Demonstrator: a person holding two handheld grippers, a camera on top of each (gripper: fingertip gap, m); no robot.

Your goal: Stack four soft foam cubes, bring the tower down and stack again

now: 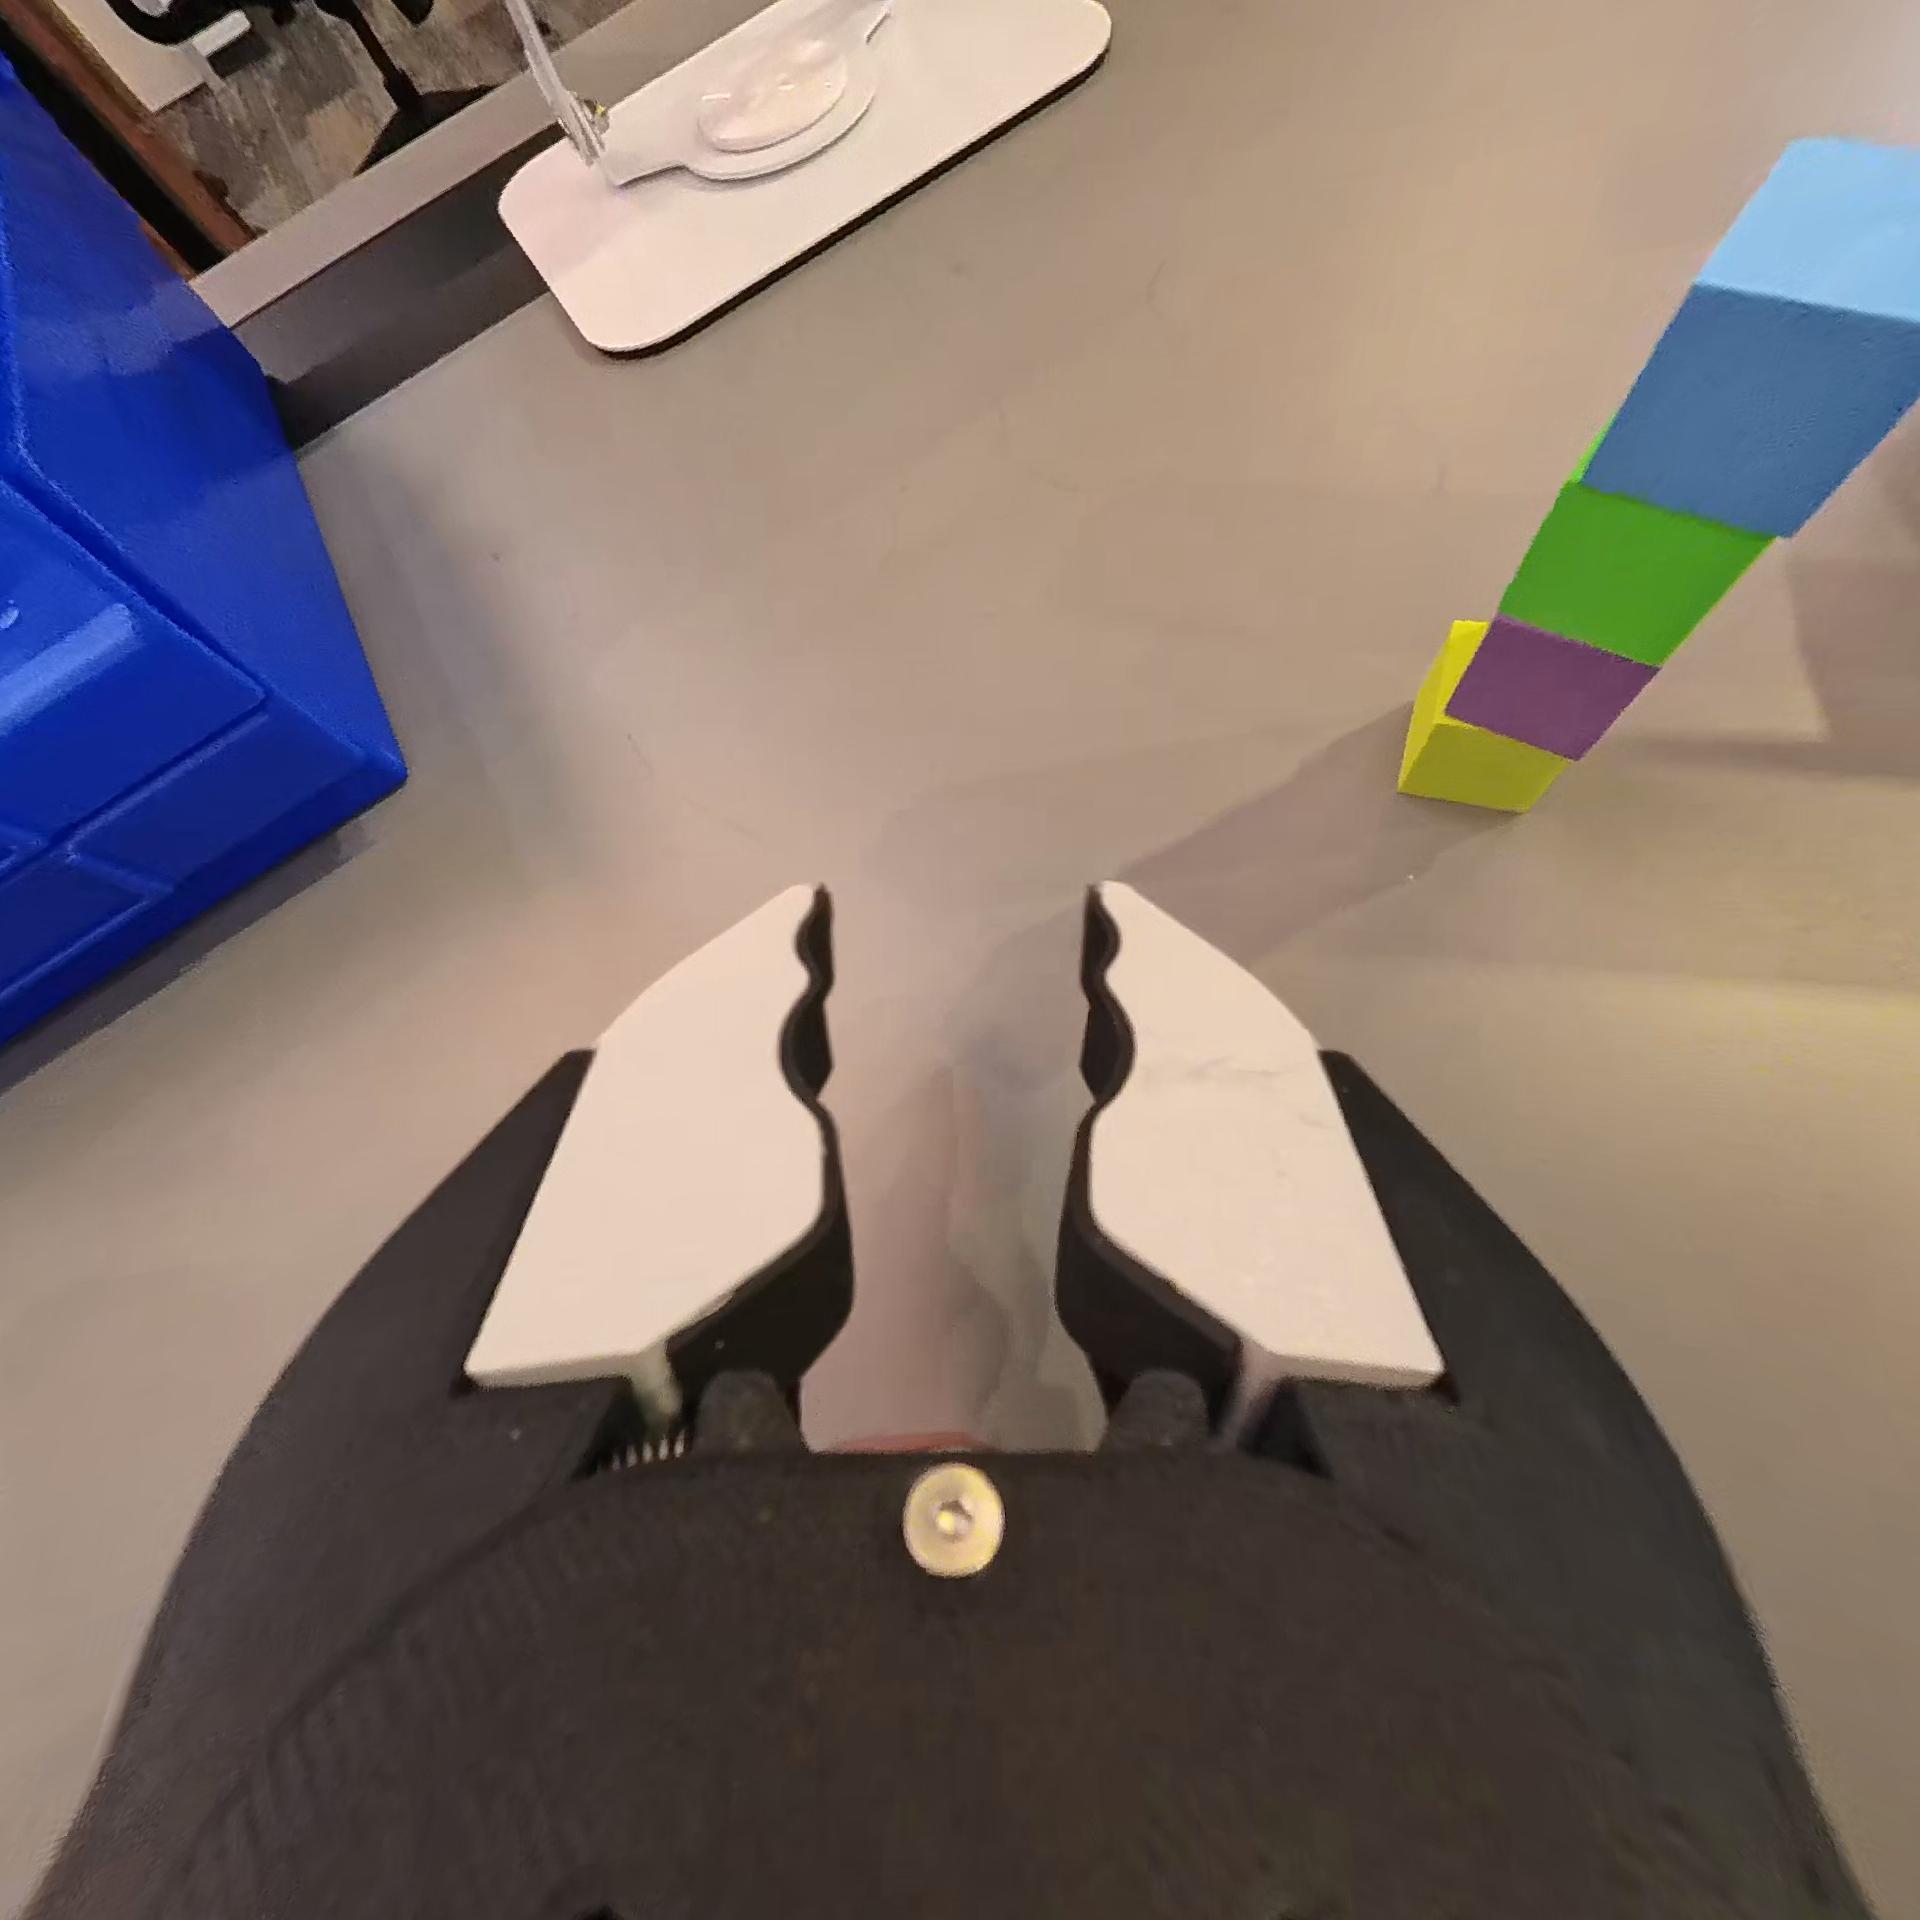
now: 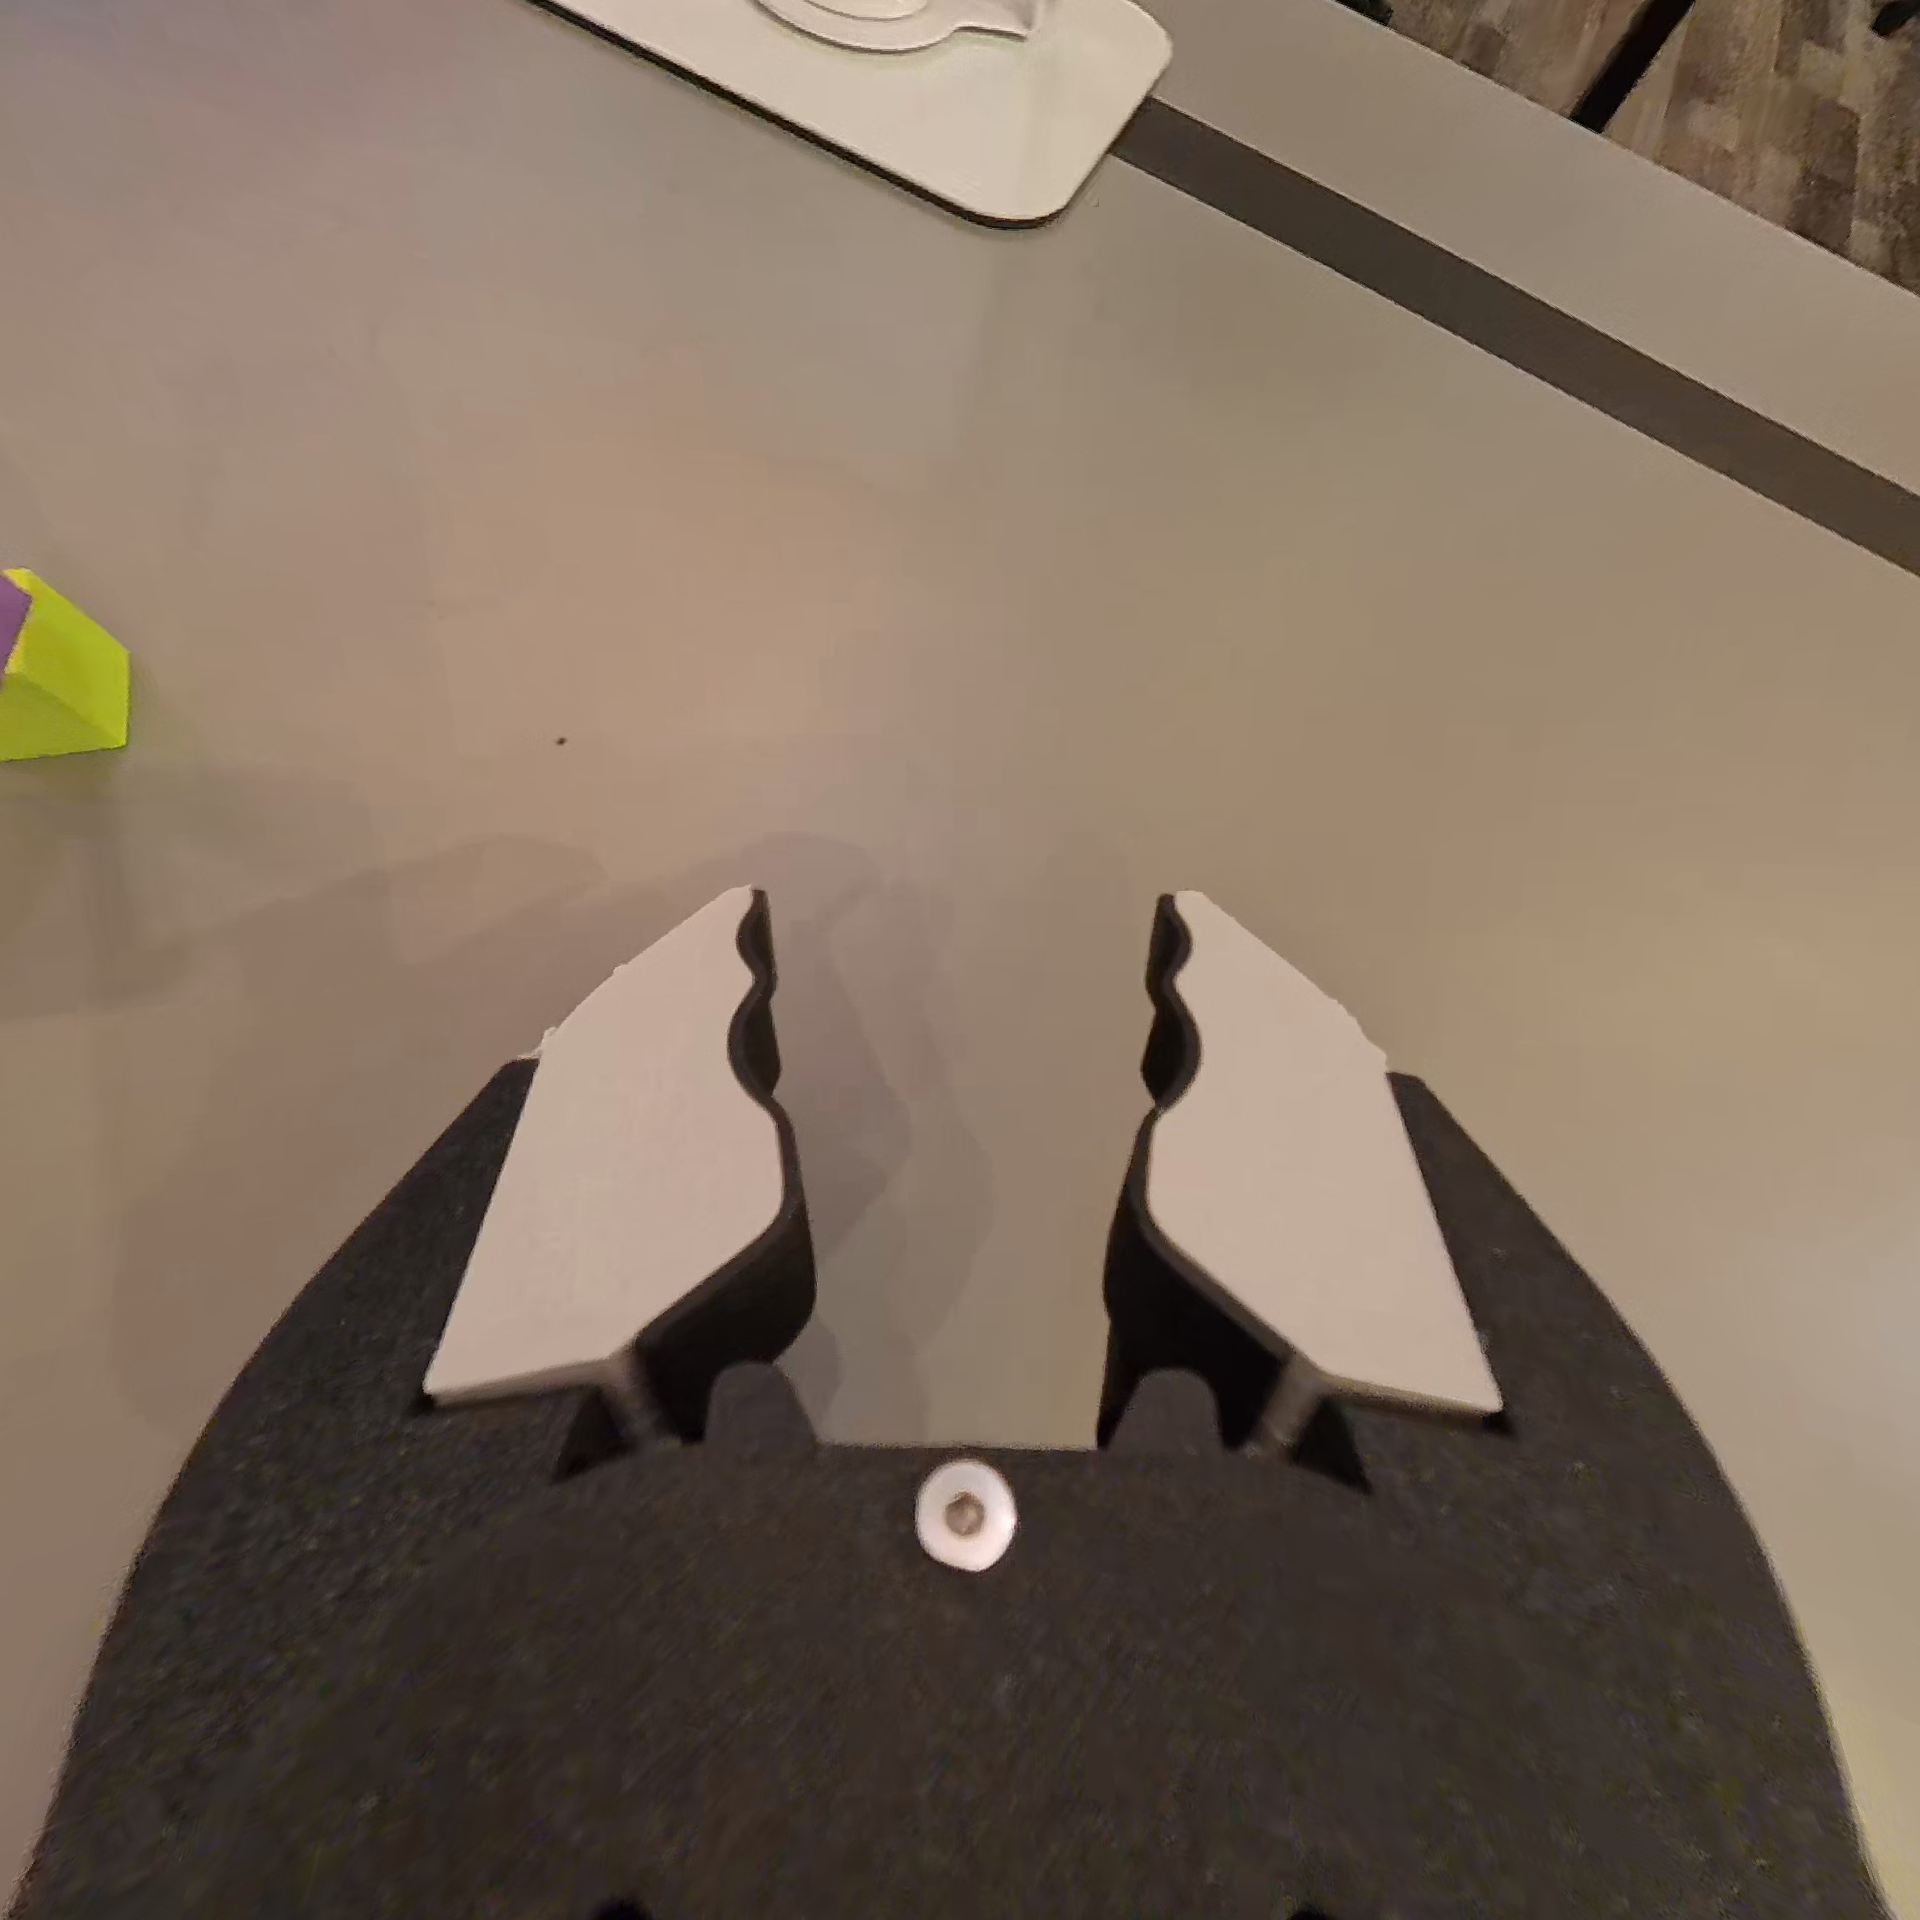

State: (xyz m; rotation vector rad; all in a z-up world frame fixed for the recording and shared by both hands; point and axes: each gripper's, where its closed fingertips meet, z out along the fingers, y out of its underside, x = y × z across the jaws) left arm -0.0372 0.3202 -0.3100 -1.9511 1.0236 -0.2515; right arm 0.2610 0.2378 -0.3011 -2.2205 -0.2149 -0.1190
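A smooth matte grey counter (image 1: 935, 623) carries all items; patterned flooring shows past its far edge. At far left in the left wrist view stands a glossy blue plastic bin (image 1: 135, 644), hard-edged and boxy. Beyond it lies a flat white board (image 1: 831, 177) with rounded corners, bearing a clear round-based stand (image 1: 769, 114). To the right rises the tower of four matte foam cubes: yellow cube (image 1: 1475, 764) at the base, purple cube (image 1: 1548, 691) offset upon it, green cube (image 1: 1631, 582) next, blue cube (image 1: 1766, 405) on top. The tower is standing, with nothing between it and either tool. The left tongs (image 1: 956, 914), white-faced with wavy black pads, stand apart, bare, well clear of the tower. The right tongs (image 2: 961, 914) stand wider apart, likewise bare, over open counter.
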